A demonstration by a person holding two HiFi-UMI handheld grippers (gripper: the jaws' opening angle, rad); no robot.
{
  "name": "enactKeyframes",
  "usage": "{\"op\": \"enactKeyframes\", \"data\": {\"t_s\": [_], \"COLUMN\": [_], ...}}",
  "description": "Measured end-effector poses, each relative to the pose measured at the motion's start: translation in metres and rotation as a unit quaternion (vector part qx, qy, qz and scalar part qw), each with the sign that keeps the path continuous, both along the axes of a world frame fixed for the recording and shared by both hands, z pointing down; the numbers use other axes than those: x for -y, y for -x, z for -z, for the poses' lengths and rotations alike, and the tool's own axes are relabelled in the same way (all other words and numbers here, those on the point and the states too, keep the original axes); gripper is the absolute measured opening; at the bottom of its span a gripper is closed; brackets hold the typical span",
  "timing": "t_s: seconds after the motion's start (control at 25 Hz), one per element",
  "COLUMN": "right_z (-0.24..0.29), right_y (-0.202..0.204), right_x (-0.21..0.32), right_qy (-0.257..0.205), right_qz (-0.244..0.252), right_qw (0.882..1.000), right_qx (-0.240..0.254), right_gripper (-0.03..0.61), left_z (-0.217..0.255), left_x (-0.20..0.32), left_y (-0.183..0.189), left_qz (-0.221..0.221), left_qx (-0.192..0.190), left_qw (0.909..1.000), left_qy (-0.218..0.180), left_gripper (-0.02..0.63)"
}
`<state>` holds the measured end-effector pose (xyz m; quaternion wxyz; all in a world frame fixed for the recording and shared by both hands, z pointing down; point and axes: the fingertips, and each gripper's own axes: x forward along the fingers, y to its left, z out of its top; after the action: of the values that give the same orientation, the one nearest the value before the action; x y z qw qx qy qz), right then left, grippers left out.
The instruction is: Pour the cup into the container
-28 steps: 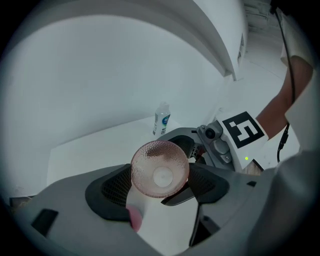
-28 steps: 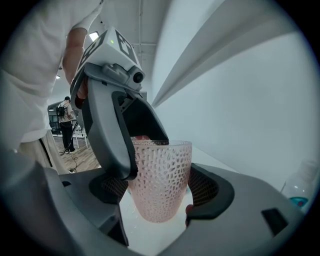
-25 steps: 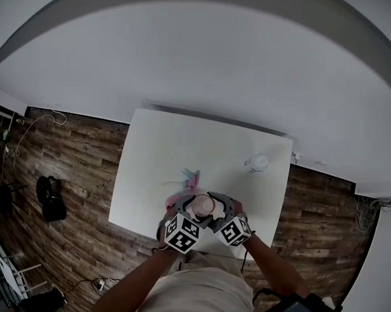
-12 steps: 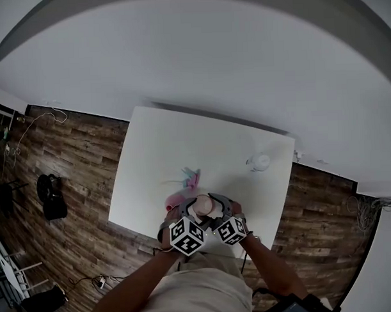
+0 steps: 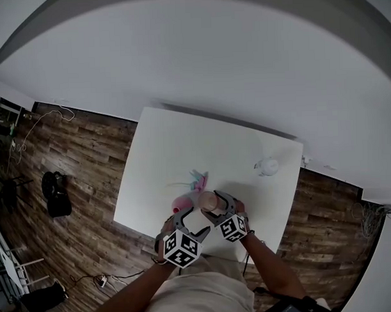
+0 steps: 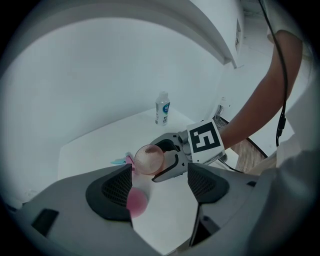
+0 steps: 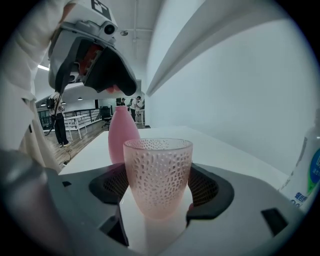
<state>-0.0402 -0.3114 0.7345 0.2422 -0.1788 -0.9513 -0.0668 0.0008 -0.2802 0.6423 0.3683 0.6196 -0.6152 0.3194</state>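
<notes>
The cup (image 7: 158, 175), pale pink and dimpled, is clamped upright between the two dark pads of the right gripper (image 7: 157, 189). Whether its base is touching the white table (image 5: 163, 147) cannot be told. The pink container (image 7: 122, 135), narrow at the top, is seen standing on the table just behind the cup. The left gripper (image 6: 161, 185) is held above the container with its jaws spread wide apart. Nothing is gripped between them, and the container's top is seen just beside the inner edge of one jaw. A small plastic bottle (image 6: 161, 107) is set upright toward the table's far edge, well apart from the cup. A few teal and pink items (image 5: 197, 179) are seen lying near the container.
</notes>
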Motion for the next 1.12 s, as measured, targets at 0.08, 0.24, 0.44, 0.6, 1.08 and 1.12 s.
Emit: {"op": "enactKeyframes", "data": {"t_s": [0.08,0.24,0.44,0.6,1.08,1.12], "right_z": [0.0,-0.002,-0.014,-0.005,0.114,0.123], "right_y": [0.0,-0.006,-0.021,-0.026,-0.038,-0.04], "right_x": [0.0,0.001,0.005,0.004,0.028,0.029], "right_qy": [-0.001,-0.008,-0.027,-0.027,0.004,0.005], "right_qz": [-0.003,-0.011,-0.013,-0.01,-0.107,-0.112], "right_qw": [1.0,1.0,0.999,0.999,0.994,0.993], "right_qx": [0.003,-0.005,-0.037,-0.033,0.035,0.038], "right_gripper": [0.367,0.367,0.367,0.382,0.297,0.284], "left_z": [0.003,0.006,0.008,0.012,0.053,0.056], "left_x": [-0.004,-0.011,-0.016,-0.021,-0.036,-0.037], "left_y": [0.001,0.006,0.012,0.015,0.027,0.026], "left_qz": [0.008,0.018,0.034,0.041,0.068,0.067], "left_qx": [-0.002,-0.001,-0.006,-0.004,0.002,0.003], "left_qw": [1.0,0.9998,0.9993,0.9989,0.9939,0.9933], "left_qy": [-0.004,-0.012,-0.016,-0.023,-0.087,-0.094], "left_gripper": [0.356,0.356,0.356,0.356,0.339,0.326]}}
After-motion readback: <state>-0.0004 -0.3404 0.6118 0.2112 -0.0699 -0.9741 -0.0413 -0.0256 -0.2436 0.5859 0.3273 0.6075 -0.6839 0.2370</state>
